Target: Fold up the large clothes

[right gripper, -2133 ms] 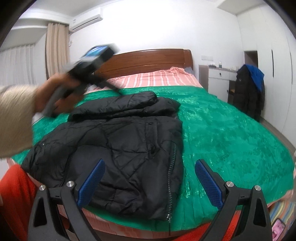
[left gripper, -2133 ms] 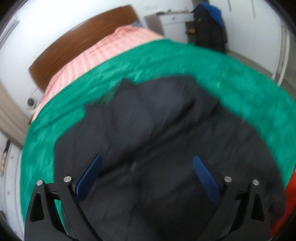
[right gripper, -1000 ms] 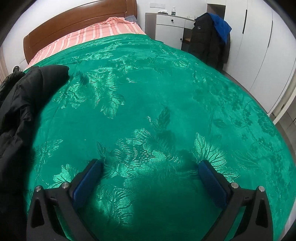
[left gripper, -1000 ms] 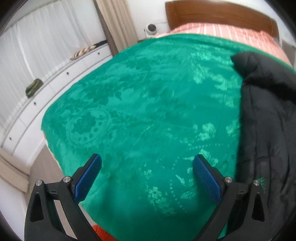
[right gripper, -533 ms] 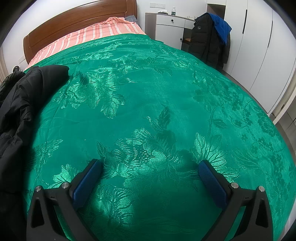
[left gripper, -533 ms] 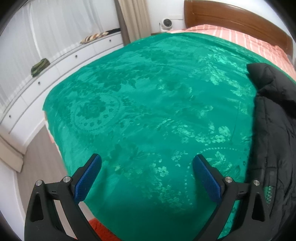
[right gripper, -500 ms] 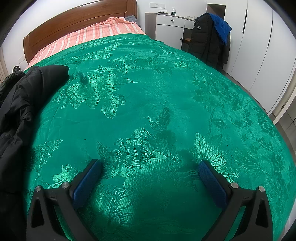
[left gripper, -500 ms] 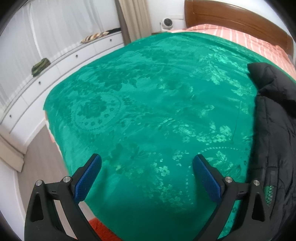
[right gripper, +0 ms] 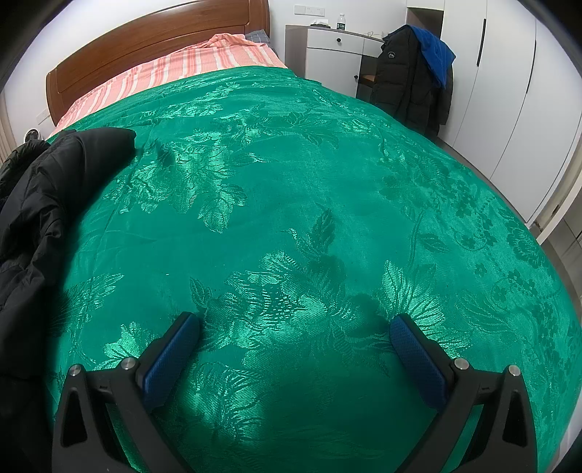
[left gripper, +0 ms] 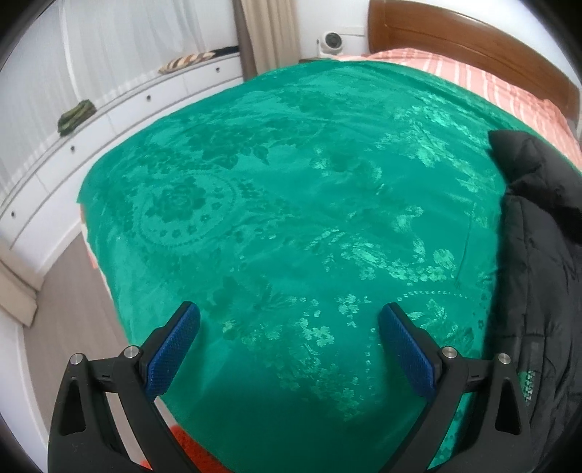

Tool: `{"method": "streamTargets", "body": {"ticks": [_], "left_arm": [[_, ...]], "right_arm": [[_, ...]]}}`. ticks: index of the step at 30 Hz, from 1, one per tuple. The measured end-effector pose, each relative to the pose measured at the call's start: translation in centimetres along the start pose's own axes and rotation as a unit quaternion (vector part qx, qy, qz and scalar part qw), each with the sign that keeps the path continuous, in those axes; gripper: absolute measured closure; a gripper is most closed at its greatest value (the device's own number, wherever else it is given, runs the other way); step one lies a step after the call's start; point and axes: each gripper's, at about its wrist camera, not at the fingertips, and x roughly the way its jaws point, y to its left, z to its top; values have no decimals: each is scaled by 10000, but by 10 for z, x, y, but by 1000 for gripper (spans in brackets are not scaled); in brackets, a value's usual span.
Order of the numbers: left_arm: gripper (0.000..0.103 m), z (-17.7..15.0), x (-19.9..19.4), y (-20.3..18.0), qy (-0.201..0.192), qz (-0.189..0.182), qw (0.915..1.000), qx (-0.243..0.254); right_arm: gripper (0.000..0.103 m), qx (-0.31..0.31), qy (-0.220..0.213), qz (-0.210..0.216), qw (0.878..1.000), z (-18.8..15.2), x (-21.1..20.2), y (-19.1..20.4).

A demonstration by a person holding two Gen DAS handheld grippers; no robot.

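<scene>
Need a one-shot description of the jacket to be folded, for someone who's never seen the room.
Find the bed with the green floral bedspread. The black puffer jacket lies crumpled on it, between the two grippers' views. Unlike the other dark coat, which hangs by the white cabinet under a blue garment, this one lies on the bed.

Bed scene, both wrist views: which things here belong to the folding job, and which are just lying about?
Job:
- black jacket lying on the green bedspread
- left gripper, open
- right gripper, open

Lying about:
- dark coat with blue hood hung by the white cabinet
- bottle
- small fan
- striped cushion
</scene>
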Motion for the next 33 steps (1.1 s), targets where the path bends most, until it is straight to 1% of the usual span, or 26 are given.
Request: {"method": "streamTargets", "body": {"ticks": [6,9,13,15,20,28,33], "left_arm": [[3,1,0,8,37,-109,9998,-133],[3,1,1,17,74,-175,9992,-348],[3,1,6,24,224,-234,9972,-669],[3,0,7,25,241,-204,9971,-692],[3,0,6,21,197,-101,9982,-548],[3,-1,2,8,91,48,9998,-186],[3,-1,3,4,81,119,9999,-83]], "right_arm": [[0,0,0,0,10000,0,0,0],[0,0,1,-1,10000,0,0,0],[0,-1,0,-1,10000,0,0,0],[0,-1,1,-2,10000,0,0,0],[0,-1,0,-2,10000,0,0,0],[0,-1,1,-2,10000,-1,0,0],[0,-1,2,-3,10000,0,0,0]]}}
